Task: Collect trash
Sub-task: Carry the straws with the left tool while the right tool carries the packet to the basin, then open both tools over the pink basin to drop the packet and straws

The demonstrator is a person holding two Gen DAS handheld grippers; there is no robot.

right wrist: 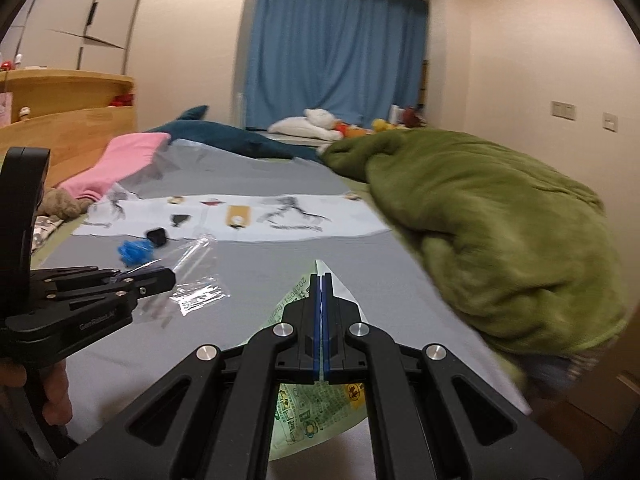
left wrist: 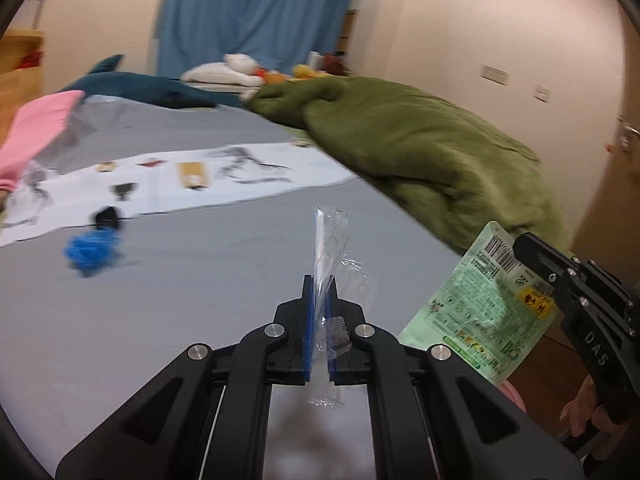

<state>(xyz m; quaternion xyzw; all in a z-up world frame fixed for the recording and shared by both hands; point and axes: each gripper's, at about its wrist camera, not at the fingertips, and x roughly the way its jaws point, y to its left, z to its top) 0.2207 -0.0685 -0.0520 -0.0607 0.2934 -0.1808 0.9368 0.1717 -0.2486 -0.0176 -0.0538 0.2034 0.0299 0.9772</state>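
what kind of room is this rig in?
Most likely a bedroom. A bed with a grey sheet fills the view, a rumpled green blanket is heaped on it, and plush toys lie near the blue curtain at its far end.

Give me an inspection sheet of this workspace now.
Surface: bed with grey sheet.
Job's things: clear plastic wrapper, green packet; blue crumpled scrap and black scrap lie on the sheet.
Clutter: green blanket, pink cloth, printed white cloth.
Grippers: left gripper shut on the wrapper; right gripper shut on the packet.
Cables: nothing seen.
Surroundings: blue curtain, plush toys.
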